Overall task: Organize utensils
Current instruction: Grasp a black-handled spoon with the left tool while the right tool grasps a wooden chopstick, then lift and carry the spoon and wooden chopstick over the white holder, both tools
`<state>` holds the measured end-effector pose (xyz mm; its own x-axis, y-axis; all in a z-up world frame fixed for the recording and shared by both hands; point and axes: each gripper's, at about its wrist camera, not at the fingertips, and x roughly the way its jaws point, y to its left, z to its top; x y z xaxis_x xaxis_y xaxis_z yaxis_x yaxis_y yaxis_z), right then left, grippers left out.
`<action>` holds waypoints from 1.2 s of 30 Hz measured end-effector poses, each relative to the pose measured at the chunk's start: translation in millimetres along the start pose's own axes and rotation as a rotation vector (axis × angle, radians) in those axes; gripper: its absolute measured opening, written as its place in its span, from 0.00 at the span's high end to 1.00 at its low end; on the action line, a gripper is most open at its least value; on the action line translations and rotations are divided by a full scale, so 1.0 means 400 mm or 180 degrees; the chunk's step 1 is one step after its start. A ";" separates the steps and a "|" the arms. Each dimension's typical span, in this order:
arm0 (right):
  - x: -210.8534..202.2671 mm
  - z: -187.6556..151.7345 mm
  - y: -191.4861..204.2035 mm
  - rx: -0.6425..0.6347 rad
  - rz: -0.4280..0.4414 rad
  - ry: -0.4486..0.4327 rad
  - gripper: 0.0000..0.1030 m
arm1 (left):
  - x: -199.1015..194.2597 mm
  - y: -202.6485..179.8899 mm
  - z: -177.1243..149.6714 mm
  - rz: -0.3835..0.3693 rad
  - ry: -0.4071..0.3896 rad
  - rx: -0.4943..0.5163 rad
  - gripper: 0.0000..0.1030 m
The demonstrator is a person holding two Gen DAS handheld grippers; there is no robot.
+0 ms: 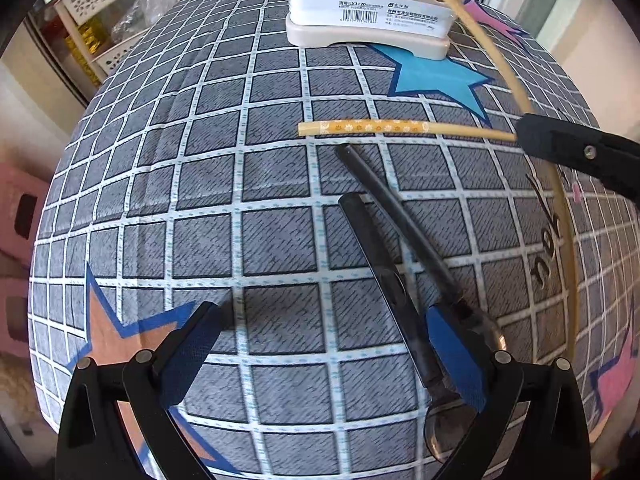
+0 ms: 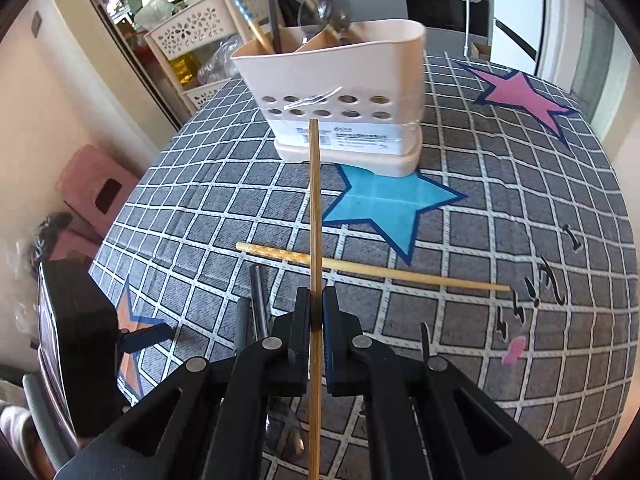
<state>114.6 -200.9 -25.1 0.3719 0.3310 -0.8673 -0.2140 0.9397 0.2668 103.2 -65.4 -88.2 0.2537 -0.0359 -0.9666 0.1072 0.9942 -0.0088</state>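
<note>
Right hand-held gripper (image 2: 316, 312) pinching a chopstick (image 2: 315, 200) clear of the counter (image 2: 520, 208), left hand-held gripper (image 1: 320, 356) spread over the dark utensils (image 1: 384, 208); next, I'd say, tip it into the holder (image 2: 332, 76).

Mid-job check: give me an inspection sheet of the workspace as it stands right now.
Surface: checked tablecloth with star prints.
Job's things: utensil holder already holds chopsticks and spoons; patterned chopstick and two black-handled utensils lie on the cloth.
Clutter: nothing seen.
Grippers: right gripper shut on a plain chopstick; left gripper open, over the black handles.
Cables: nothing seen.
Surroundings: perforated shelf rack, pink stool.
</note>
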 end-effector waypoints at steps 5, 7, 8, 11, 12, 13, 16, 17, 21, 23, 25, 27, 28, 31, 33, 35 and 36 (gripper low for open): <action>-0.017 -0.015 -0.011 0.0071 0.0055 -0.0063 0.94 | 0.004 0.023 0.000 -0.0004 0.0095 -0.0029 0.00; -0.028 -0.021 -0.011 0.0073 0.0079 -0.0091 0.94 | 0.010 0.021 0.017 -0.0029 0.0133 0.0004 0.00; -0.031 -0.022 -0.012 0.0072 0.0087 -0.0103 0.94 | 0.007 0.010 0.025 -0.0041 0.0131 0.0031 0.00; -0.050 -0.031 -0.013 0.0078 0.0112 -0.0164 0.94 | -0.011 -0.031 0.035 -0.0104 0.0098 0.0225 0.03; -0.059 -0.033 -0.014 0.0085 0.0118 -0.0187 0.94 | -0.018 -0.041 0.035 -0.0124 0.0088 0.0299 0.13; -0.066 -0.035 -0.016 0.0094 0.0124 -0.0210 0.94 | -0.026 -0.049 0.035 -0.0162 0.0064 0.0396 0.27; -0.083 -0.043 -0.018 0.0117 0.0126 -0.0269 0.94 | -0.036 -0.064 0.039 -0.0253 0.0019 0.0567 0.56; -0.087 -0.045 -0.018 0.0123 0.0126 -0.0284 0.94 | -0.037 -0.069 0.046 -0.0315 -0.0009 0.0584 0.57; -0.102 -0.059 -0.020 0.0161 0.0116 -0.0361 0.94 | -0.064 -0.040 0.031 -0.0490 -0.0301 0.0546 0.57; -0.110 -0.066 -0.023 0.0187 0.0138 -0.0408 0.94 | -0.080 -0.017 0.014 -0.0606 -0.0431 0.0503 0.57; -0.120 -0.071 -0.024 0.0196 0.0149 -0.0472 0.94 | -0.107 0.003 0.008 -0.0737 -0.0628 0.0460 0.57; -0.129 -0.076 -0.023 0.0202 0.0163 -0.0533 0.94 | -0.134 0.000 -0.018 -0.0773 -0.0793 0.0458 0.57; -0.133 -0.077 -0.021 0.0210 0.0176 -0.0560 0.94 | -0.146 0.002 -0.022 -0.0781 -0.0862 0.0464 0.57; -0.148 -0.077 -0.013 0.0208 0.0201 -0.0646 0.94 | -0.176 0.013 -0.040 -0.0836 -0.1005 0.0462 0.57; -0.156 -0.076 -0.007 0.0190 0.0215 -0.0687 0.94 | -0.181 0.028 -0.045 -0.0878 -0.1069 0.0446 0.57; -0.165 -0.072 0.001 0.0165 0.0228 -0.0725 0.94 | -0.189 0.034 -0.035 -0.0919 -0.1152 0.0437 0.57; -0.169 -0.069 0.007 0.0150 0.0228 -0.0742 0.94 | -0.199 0.040 -0.032 -0.0948 -0.1192 0.0424 0.57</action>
<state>63.8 -223.3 22.6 0.5567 0.4028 -0.7265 -0.2070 0.9142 0.3483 72.6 -45.3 -14.6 0.5188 -0.3747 -0.7684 0.3433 0.9145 -0.2142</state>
